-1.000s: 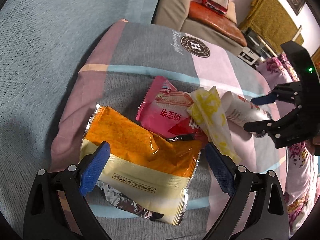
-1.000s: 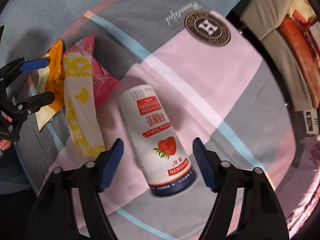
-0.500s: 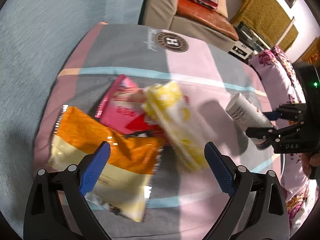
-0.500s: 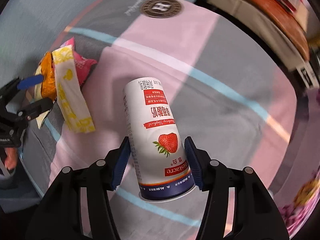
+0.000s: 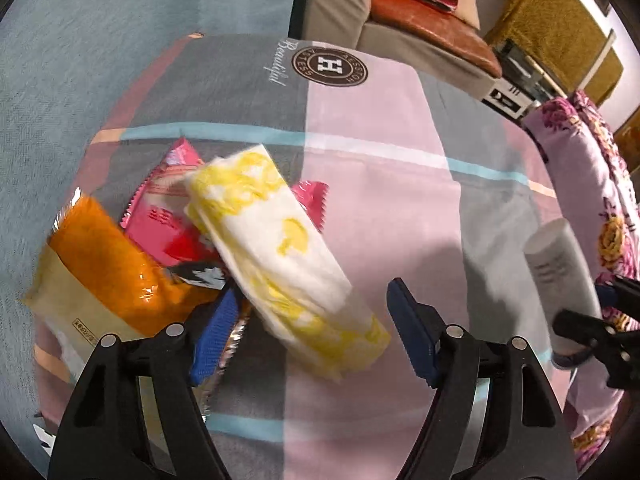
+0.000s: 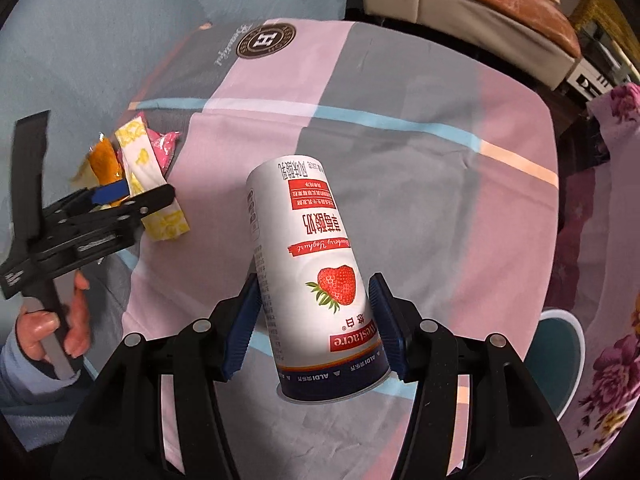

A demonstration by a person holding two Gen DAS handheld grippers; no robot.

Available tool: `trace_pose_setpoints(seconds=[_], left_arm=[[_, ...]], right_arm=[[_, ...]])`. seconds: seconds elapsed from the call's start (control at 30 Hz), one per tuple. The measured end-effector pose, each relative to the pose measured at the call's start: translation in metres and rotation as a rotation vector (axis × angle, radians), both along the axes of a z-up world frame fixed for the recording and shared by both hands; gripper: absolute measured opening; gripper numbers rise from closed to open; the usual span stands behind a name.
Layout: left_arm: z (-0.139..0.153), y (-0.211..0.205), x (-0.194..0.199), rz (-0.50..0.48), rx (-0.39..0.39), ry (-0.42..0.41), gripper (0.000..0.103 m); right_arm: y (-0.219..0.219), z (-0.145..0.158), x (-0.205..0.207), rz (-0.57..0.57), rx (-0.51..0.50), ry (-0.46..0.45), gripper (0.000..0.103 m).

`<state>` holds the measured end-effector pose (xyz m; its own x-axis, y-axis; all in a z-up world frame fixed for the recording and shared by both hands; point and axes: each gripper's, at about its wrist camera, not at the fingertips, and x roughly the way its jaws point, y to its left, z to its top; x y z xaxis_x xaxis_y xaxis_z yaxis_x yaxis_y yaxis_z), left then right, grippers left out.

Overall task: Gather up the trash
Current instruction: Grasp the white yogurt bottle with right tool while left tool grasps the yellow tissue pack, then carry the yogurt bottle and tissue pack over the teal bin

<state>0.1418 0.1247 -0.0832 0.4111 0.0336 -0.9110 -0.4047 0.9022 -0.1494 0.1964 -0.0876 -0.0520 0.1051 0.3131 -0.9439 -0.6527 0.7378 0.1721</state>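
**Can's up, tissue pack is next**

The right gripper (image 6: 314,320) is gripping the white strawberry-yoghurt can (image 6: 316,280), jaws clenched on its sides, lifted off the pink-and-grey checked cloth (image 6: 420,128). The left gripper (image 5: 308,336) is closing its jaws around the yellow-and-white soft tissue pack (image 5: 280,248), not pinching yet. The pack's long axis is running diagonally between the jaws, leaning on the pink wrapper (image 5: 160,228) and orange foil bag (image 5: 104,264).

The can (image 6: 316,280) is white with a red strawberry, red labels and a navy band at its base. The wrappers are orange and cream (image 5: 100,272), pink (image 5: 160,224), and white with yellow blotches (image 5: 276,248). The bedsheet (image 5: 380,184) is checked pink and grey with light blue stripes.
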Motion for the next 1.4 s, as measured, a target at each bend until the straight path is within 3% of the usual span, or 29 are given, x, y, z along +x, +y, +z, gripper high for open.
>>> trace_pose_setpoints(seconds=[0.03,0.1,0.13,0.2,0.27,0.53,0.77,1.4], left_arm=[[-0.003,-0.003,0.002,-0.004,0.005,0.008,0.067],[-0.008,-0.007,0.005,-0.011,0.002,0.030,0.039],[-0.007,-0.009,0.005,-0.010,0.030,0.025,0.036],[-0.008,-0.011,0.004,-0.019,0.016,0.024,0.020],[-0.006,-0.014,0.002,-0.032,0.010,0.013,0.016],[0.019,-0.056,-0.010,-0.185,-0.047,-0.076,0.015],[0.017,-0.093,-0.012,-0.305,-0.105,-0.069,0.015],[0.033,-0.208,0.009,-0.587,-0.130,-0.080,0.015]], right_arm=[[-0.002,0.000,-0.001,-0.011,0.008,-0.005,0.053],[-0.007,0.000,-0.001,-0.030,0.016,-0.015,0.053],[-0.011,0.000,-0.002,-0.042,0.027,-0.018,0.053],[-0.017,0.001,-0.004,-0.066,0.042,-0.024,0.053],[-0.025,0.001,-0.006,-0.092,0.059,-0.031,0.052],[-0.069,0.002,-0.022,-0.204,0.108,-0.032,0.047],[-0.089,-0.010,-0.038,-0.227,0.106,0.017,0.047],[-0.204,0.033,-0.037,-0.449,0.216,-0.072,0.047]])
